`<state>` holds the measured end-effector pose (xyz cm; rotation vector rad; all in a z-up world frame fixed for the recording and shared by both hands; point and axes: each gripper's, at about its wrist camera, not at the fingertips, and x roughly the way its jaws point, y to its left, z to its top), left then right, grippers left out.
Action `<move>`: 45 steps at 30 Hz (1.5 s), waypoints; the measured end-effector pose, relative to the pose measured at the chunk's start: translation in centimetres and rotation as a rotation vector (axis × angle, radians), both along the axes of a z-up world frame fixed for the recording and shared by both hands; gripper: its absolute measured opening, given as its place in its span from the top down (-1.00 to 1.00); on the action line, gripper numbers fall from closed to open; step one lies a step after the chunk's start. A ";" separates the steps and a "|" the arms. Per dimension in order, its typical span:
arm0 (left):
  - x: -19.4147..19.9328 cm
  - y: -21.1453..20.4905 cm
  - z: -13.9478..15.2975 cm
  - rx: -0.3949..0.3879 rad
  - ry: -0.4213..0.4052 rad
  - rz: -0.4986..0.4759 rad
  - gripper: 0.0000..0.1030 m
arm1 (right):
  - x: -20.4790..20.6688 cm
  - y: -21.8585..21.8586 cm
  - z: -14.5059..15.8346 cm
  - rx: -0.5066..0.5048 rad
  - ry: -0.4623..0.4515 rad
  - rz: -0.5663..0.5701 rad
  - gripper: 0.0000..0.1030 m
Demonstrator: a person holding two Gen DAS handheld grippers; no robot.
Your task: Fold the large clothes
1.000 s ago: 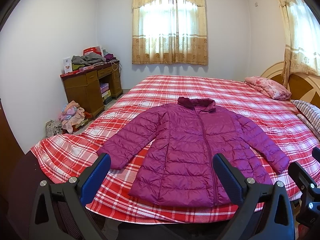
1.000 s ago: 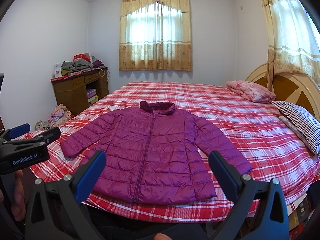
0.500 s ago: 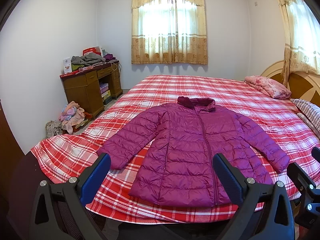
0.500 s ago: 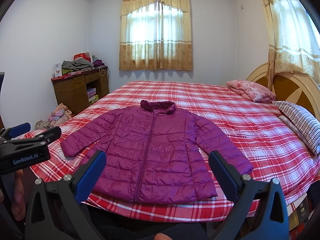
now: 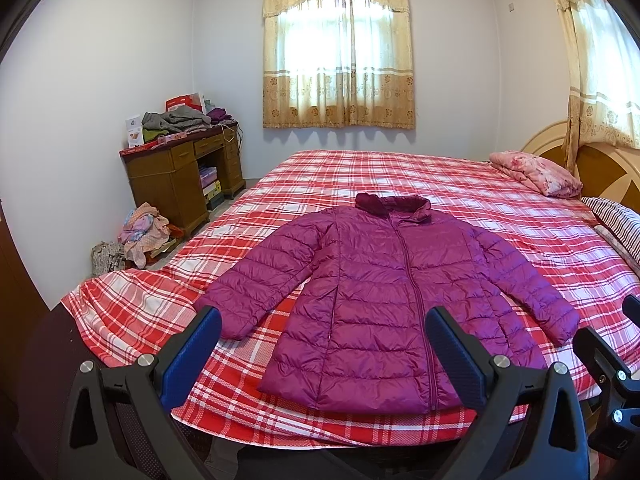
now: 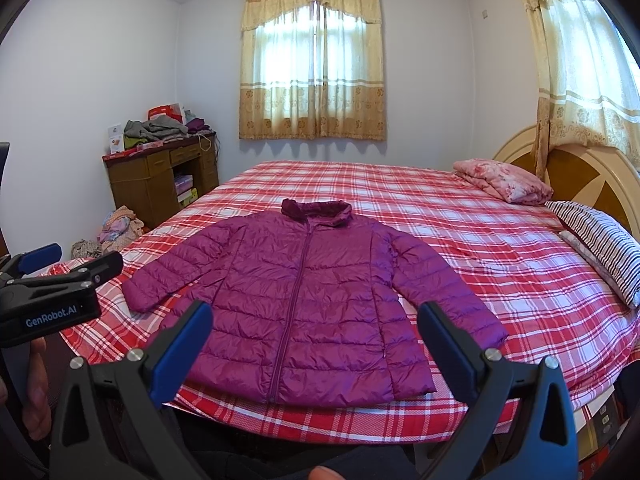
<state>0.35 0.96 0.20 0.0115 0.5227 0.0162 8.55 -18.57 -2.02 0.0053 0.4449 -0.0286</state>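
Magenta quilting covers the puffer jacket [image 5: 384, 300], which lies flat and zipped on the red plaid bedspread [image 5: 400, 176], collar toward the window and hem near the bed's front edge, both sleeves spread outward. The left gripper [image 5: 324, 344] hangs in front of the bed with its blue-padded fingers [image 5: 192, 352] wide apart and holding nothing; through that gap the jacket's lower left side and hem show, while the near sleeve cuff sits just beside the left finger's tip, though whether they touch I cannot tell. The right gripper [image 6: 314, 342] is likewise spread open and empty, its fingers [image 6: 448, 344] framing the hem on either side of the zipper, with the jacket lying beyond them and apart from the pads. The left wrist view shows only a black edge of the right gripper at its far right border. The right wrist view gives more: the left gripper's body from the side, a hand [image 6: 34, 384] wrapped around its handle, a fuller stretch of the striped pillow [image 6: 600, 244] and the curved headboard [image 6: 580, 172]. Both views take in the wooden desk [image 5: 180, 176] piled with clothes and the curtained window [image 5: 338, 56].
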 end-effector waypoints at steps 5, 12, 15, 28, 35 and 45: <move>0.1 0.0 -0.2 0.000 0.007 -0.002 -0.98 | 0.0 0.0 0.0 0.000 0.000 -0.001 -1.00; 0.2 -0.1 -0.3 0.002 0.008 -0.001 -0.98 | 0.0 0.1 -0.5 0.007 0.007 0.001 -1.00; 0.3 -0.1 -0.4 0.003 0.007 0.003 -0.98 | 0.1 0.1 -0.8 0.012 0.012 0.004 -1.00; 8.0 -0.8 -4.6 0.101 0.068 -0.078 -0.98 | 7.5 -10.3 -5.9 0.080 0.140 -0.187 -1.00; 15.9 -1.1 -7.7 0.132 0.146 -0.050 -0.98 | 10.9 -21.2 -13.2 0.192 0.315 -0.407 -1.00; 23.9 -1.9 -13.1 0.172 0.242 0.003 -0.98 | 12.3 -27.8 -16.7 0.312 0.370 -0.546 -0.84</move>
